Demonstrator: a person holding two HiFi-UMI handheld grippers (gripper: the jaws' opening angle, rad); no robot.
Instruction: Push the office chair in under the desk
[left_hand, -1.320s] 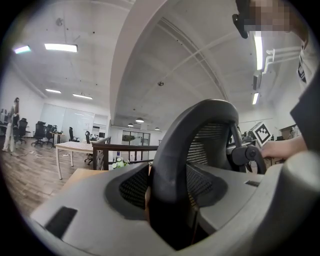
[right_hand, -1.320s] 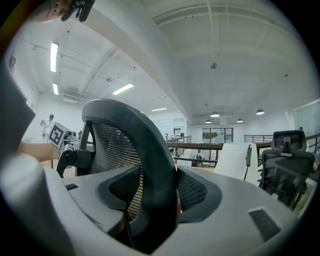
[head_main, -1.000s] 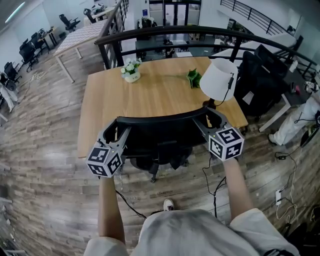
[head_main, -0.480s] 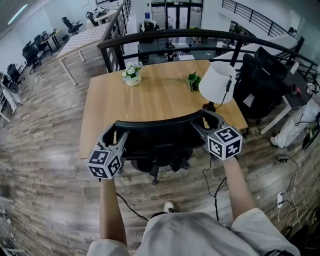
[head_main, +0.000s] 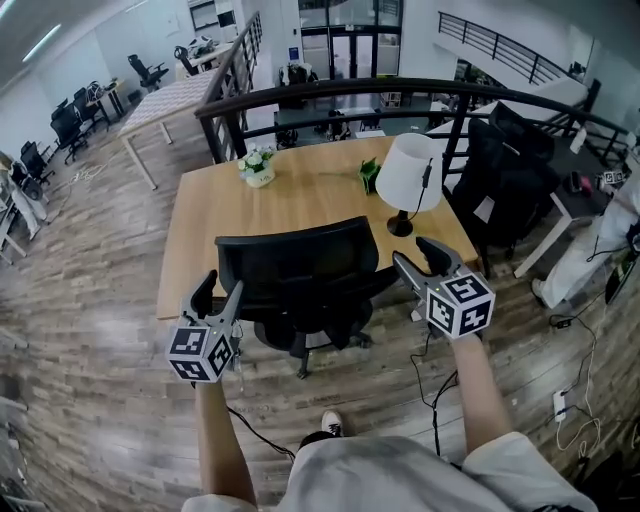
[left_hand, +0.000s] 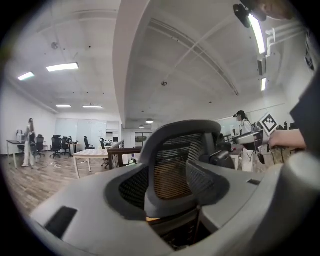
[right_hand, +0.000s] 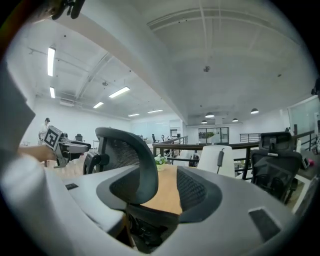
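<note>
The black mesh office chair stands with its seat under the wooden desk and its backrest at the near edge. My left gripper hangs just off the backrest's left edge. Its jaws are opening, and no pad presses on the chair. Off the right edge, my right gripper is open too and touches nothing. The backrest looms just ahead in the left gripper view, framed by that gripper's spread jaws. In the right gripper view the backrest stands left of the gap between the jaws.
On the desk are a white lamp, a small flower pot and a green object. A dark railing runs behind the desk. Black chairs with bags stand at the right. Cables lie on the wooden floor.
Both grippers held the backrest's top corners; they have let go and pulled back toward me. The chair now sits further in under the desk.
</note>
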